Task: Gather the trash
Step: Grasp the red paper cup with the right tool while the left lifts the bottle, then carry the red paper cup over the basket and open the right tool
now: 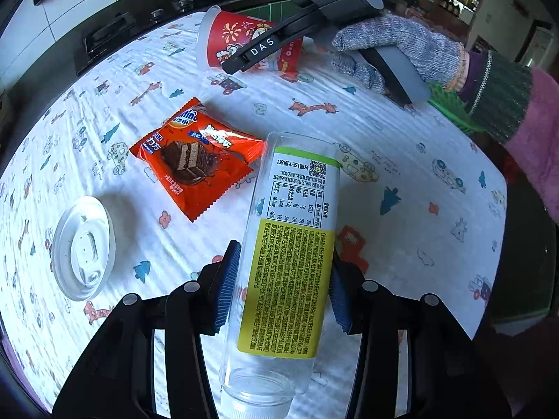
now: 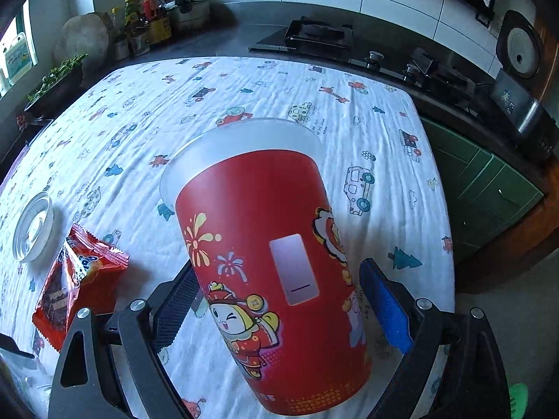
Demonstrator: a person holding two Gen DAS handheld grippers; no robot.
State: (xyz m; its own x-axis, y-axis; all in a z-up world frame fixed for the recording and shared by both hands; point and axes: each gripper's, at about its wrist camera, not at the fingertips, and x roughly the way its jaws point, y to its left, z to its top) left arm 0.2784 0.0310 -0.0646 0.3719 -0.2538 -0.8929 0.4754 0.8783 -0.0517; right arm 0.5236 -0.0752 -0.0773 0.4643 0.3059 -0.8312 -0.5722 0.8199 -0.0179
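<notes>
Over the cloth-covered surface [image 1: 401,146], clamping a bottle [image 1: 290,244] in the left gripper [image 1: 283,286] and straddling a cup [image 2: 272,262] with the right gripper [image 2: 279,303], apparently gathering both as trash, wrapper [image 1: 195,160] and lid [image 1: 82,248] lying uncollected.

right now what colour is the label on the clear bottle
Yellow-green lower part, white panel above, on the bottle; clearest in the left wrist view.

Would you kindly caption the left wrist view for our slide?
Left tongs grip a clear bottle above the tablecloth, beside a snack packet and lid.
</notes>
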